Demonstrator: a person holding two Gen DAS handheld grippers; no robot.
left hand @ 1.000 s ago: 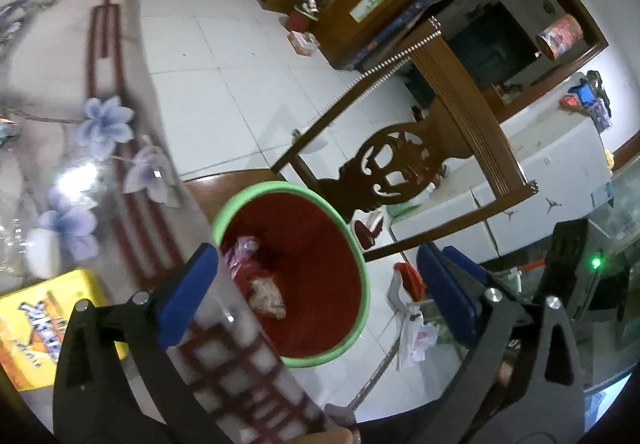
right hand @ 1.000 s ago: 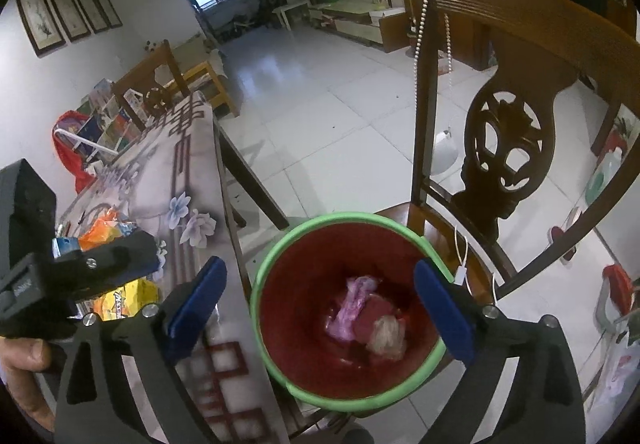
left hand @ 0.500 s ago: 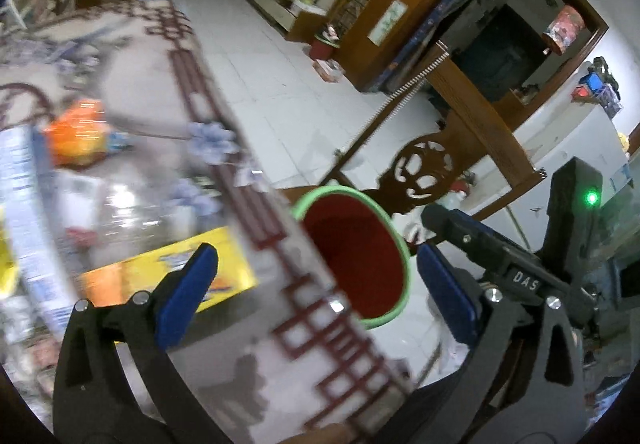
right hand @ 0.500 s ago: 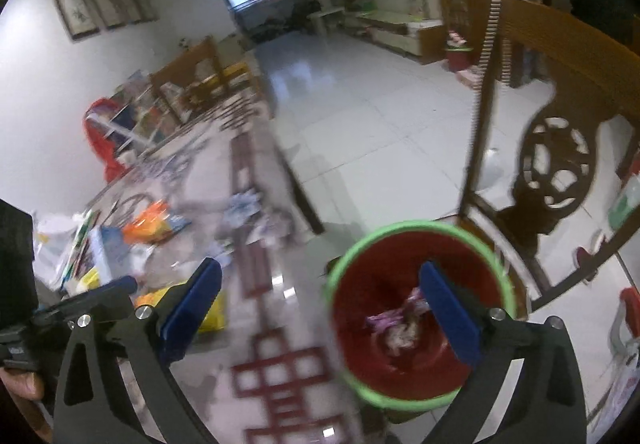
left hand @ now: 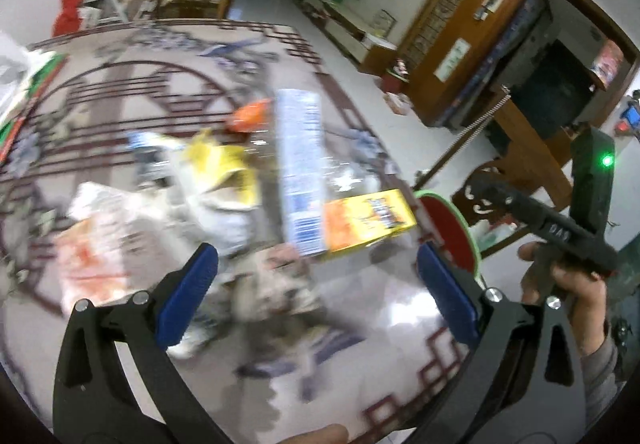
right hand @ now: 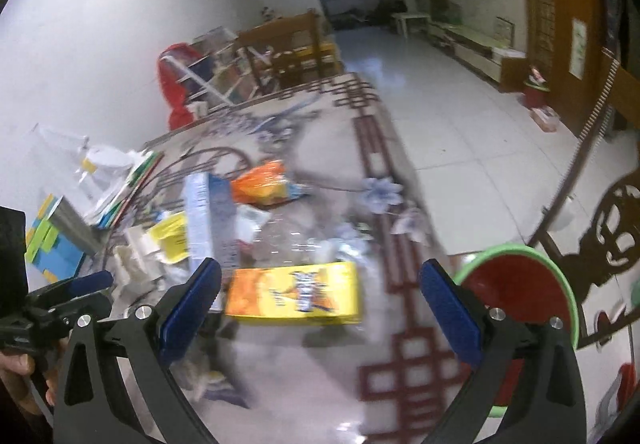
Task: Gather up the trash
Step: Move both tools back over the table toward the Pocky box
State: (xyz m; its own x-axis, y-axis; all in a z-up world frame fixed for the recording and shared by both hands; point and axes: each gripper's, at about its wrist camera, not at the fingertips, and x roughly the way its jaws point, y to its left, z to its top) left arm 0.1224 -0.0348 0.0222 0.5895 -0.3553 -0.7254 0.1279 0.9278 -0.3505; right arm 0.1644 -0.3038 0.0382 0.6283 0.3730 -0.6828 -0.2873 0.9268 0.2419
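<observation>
Trash lies on the patterned table (left hand: 400,324): a yellow-orange box (left hand: 366,222) (right hand: 296,294), a long blue-white carton (left hand: 300,171) (right hand: 208,219), an orange wrapper (left hand: 250,115) (right hand: 262,181), a yellow wrapper (left hand: 220,163) and crumpled white bags (left hand: 100,236). A red bin with a green rim (left hand: 450,234) (right hand: 520,292) stands at the table's right edge. My left gripper (left hand: 316,292) is open and empty above the near table. My right gripper (right hand: 320,308) is open and empty just short of the yellow box; its body also shows in the left wrist view (left hand: 560,228).
A carved wooden chair (right hand: 600,219) stands behind the bin. Books and a blue-green box (right hand: 52,244) lie at the table's left. A wooden cabinet (left hand: 480,23) lines the right wall. A tiled floor (right hand: 460,123) stretches beyond.
Both grippers have swung left from above the bin to face the trash on the table. Both stay open and empty. The views are motion-blurred.
</observation>
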